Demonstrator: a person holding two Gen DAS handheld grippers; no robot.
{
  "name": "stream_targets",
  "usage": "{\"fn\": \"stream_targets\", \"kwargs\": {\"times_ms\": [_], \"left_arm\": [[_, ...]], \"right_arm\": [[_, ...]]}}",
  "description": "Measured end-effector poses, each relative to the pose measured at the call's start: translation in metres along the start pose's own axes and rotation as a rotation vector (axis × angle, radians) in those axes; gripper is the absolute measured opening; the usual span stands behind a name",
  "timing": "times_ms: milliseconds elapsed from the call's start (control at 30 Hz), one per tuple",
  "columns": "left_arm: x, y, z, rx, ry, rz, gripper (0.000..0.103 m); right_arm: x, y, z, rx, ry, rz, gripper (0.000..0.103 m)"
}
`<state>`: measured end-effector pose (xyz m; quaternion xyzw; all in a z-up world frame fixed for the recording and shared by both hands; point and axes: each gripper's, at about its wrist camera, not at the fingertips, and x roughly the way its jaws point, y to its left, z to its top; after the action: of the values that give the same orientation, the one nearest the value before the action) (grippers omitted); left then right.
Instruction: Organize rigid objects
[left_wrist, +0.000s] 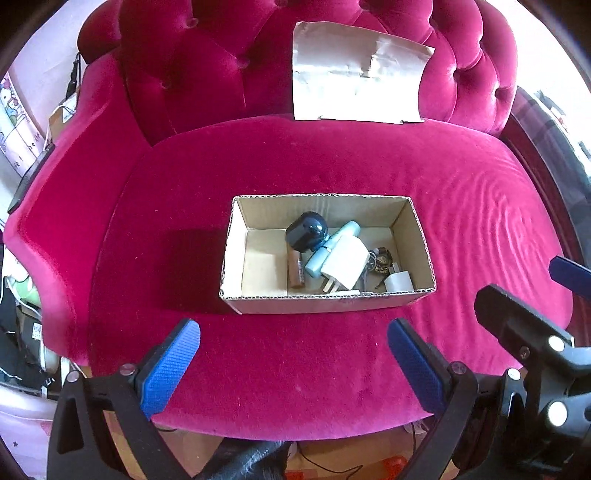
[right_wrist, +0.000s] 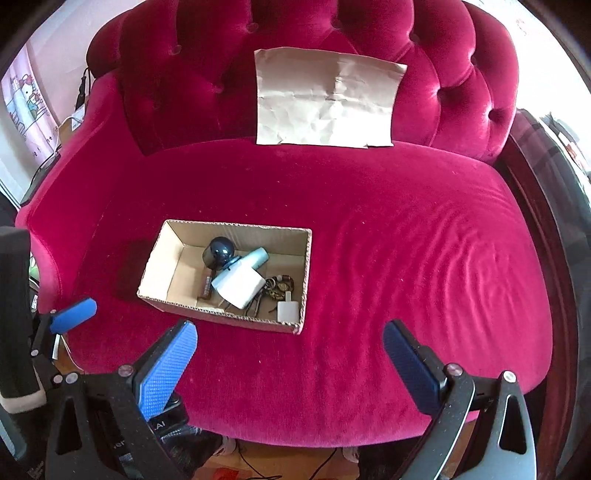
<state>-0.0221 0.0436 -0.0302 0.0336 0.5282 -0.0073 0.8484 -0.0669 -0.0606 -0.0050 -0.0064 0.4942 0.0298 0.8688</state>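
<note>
The sofa (left_wrist: 295, 350) is magenta velvet. The box (left_wrist: 325, 302) is brown cardboard holding a white plug (left_wrist: 345, 264), a pale blue tube (left_wrist: 332, 247) and a dark ball (left_wrist: 306, 234). The finger pads (left_wrist: 168, 367) are textured blue.

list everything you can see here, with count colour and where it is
sofa: one, crimson velvet, fills the view
cardboard box: one, brown, open, on the seat
paper sheet: one, pale brown, creased, leaning on the backrest
round object: one, dark blue-black, in the box
tube: one, light blue, in the box
plug adapter: one, white, lying over the tube
small charger: one, white, box's right end
trinkets: small tangle, brown, count unclear, in the box
left gripper: one, blue pads, open, empty
right gripper: one, blue pads, open, empty
</note>
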Motion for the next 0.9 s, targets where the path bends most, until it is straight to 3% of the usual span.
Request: {"fn": "stream_targets", "kwargs": {"times_ms": [900], "left_arm": [[-0.059,-0.017,-0.013,0.014,-0.042,-0.007,0.103]], "right_arm": [[-0.055,-0.01,-0.019,0.046,-0.016,0.019,0.103]]}}
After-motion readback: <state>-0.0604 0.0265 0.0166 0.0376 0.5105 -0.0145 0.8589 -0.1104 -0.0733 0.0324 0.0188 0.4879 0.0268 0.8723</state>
